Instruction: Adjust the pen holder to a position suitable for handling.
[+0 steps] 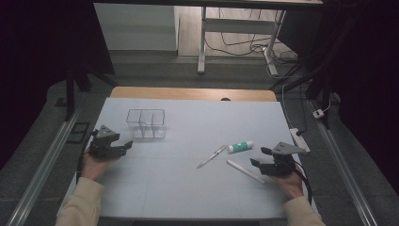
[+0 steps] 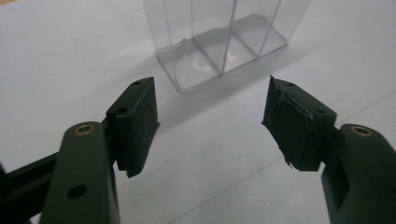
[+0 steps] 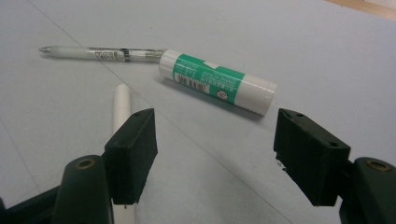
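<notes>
At lower right of the high view, the right gripper [image 1: 261, 157] gapes wide, empty, near the glue stick [image 1: 240, 147] and white pen [image 1: 245, 171]. At left, the left gripper [image 1: 126, 144] stands wide open, empty, beside the clear divided box [image 1: 146, 123].

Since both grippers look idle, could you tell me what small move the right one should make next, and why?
Probably ease the right gripper forward and down over the white-and-green glue stick. Its jaws stand open and empty, the stick lies just ahead of them, and the clear plastic divided box holds nothing yet.
</notes>
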{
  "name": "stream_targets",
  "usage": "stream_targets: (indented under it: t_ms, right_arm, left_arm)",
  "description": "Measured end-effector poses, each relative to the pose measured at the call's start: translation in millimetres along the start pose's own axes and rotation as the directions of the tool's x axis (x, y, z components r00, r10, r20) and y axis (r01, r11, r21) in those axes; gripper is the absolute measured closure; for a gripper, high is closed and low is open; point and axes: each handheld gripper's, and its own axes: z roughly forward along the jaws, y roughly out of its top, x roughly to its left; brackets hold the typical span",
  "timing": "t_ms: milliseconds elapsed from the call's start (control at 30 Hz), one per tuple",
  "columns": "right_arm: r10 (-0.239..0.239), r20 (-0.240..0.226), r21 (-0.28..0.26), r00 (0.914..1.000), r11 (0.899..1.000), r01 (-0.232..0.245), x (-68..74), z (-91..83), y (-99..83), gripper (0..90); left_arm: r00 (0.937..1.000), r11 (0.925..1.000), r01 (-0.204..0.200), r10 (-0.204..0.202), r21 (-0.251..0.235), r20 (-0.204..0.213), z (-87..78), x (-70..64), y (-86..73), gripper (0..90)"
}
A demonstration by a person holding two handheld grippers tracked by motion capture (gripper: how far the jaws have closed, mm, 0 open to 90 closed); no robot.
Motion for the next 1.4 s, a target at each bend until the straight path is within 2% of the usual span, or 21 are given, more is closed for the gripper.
stream_targets:
  t_ms: [300,600,700,867,1133,1400]
  right_arm:
    - [0.002,0.003,-0.002,1.0,1.0,-0.002,-0.1,0.0,-0.1,29.6]
    - [-0.009,0.011,0.014,0.9999,1.0,0.008,0.0,0.2,0.0,29.6]
    - [-0.007,0.011,0.011,0.9999,1.0,0.007,0.0,-0.2,0.0,29.6]
    - [-0.004,0.015,0.013,0.9999,1.0,0.003,-0.7,0.8,-0.2,29.6]
    - [0.001,0.023,0.005,0.9997,1.0,-0.001,-0.9,0.5,0.8,29.6]
    - [-0.008,0.031,0.024,0.9995,1.0,0.007,-1.1,1.3,-0.1,29.6]
  left_arm:
    - [0.9996,0.9997,0.023,-0.023,0.003,-0.014,5.9,16.0,3.7,44.8]
    - [0.9994,0.9995,0.03,-0.03,0.007,-0.019,13.4,25.4,7.4,66.8]
    - [0.9992,0.9992,0.039,-0.039,-0.004,-0.012,16.8,29.2,9.6,79.5]
    - [0.9995,0.9995,0.03,-0.03,0.001,-0.012,25.3,32.7,12.6,88.4]
    - [0.9995,0.9995,0.032,-0.032,-0.005,-0.002,34.7,40.2,19.0,89.3]
    - [0.9996,0.9995,0.028,-0.028,-0.011,0.003,40.8,42.2,20.9,89.3]
